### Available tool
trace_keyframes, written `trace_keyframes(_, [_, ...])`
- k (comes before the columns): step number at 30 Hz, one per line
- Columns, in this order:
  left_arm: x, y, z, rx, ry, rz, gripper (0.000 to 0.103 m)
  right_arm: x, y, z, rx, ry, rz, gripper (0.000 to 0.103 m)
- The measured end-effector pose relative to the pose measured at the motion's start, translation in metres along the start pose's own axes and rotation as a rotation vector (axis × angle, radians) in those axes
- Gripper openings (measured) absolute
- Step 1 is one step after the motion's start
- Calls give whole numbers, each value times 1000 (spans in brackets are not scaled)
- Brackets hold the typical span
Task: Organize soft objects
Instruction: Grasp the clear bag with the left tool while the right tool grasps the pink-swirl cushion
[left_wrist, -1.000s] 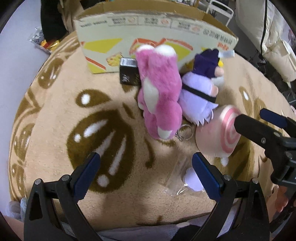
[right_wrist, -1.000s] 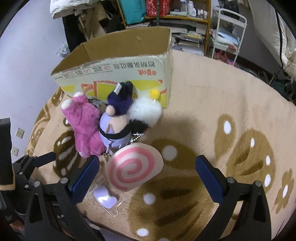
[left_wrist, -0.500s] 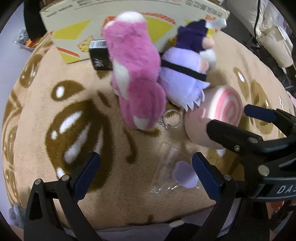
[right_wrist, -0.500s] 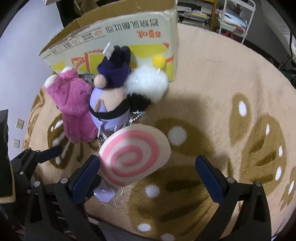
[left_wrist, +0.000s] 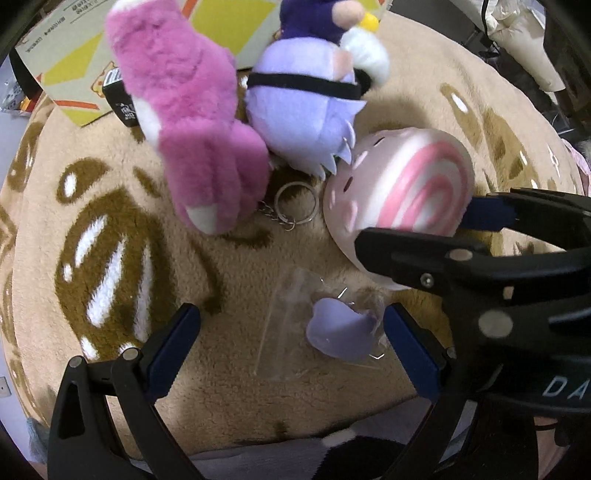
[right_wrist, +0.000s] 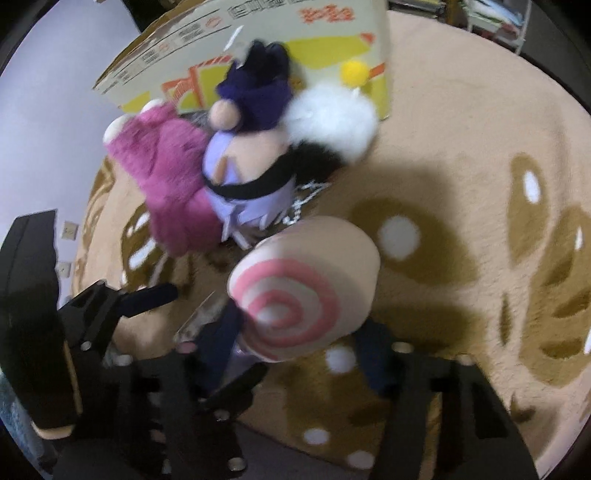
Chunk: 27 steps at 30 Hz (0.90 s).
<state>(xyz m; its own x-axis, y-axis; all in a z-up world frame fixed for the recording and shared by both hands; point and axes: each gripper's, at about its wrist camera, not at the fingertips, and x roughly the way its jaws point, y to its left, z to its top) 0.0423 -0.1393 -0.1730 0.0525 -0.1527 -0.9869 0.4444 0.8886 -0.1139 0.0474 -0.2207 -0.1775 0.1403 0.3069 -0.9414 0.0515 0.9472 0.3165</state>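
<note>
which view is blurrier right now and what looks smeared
Right wrist view is blurrier: the swirl cushion and the right tool around it are smeared. Left wrist view is sharper; the keyring is crisp, only the pink plush is soft.

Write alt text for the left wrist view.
The right hand-held gripper closes around a pink-swirl plush on a tan rug. Behind lie a magenta plush and purple doll; the left hand-held gripper is open.
</note>
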Motion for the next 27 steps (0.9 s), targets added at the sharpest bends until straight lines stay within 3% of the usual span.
trace_keyframes(1, [1,-1,4,2,5,2,98,0,3,-1,-17,-8,-19,49])
trace_keyframes(7, [11,-16,3,40,22,38,98,-4,15,-2,-41,-39,-100,49])
trace_keyframes(21, [30,-48,-4,98,44,99,100,-7,8,2,-2,-27,-138,48])
trace_keyframes(27, [39,-49,-9,110,37,104,94,-19,-1,-3,-3,-27,-134,48])
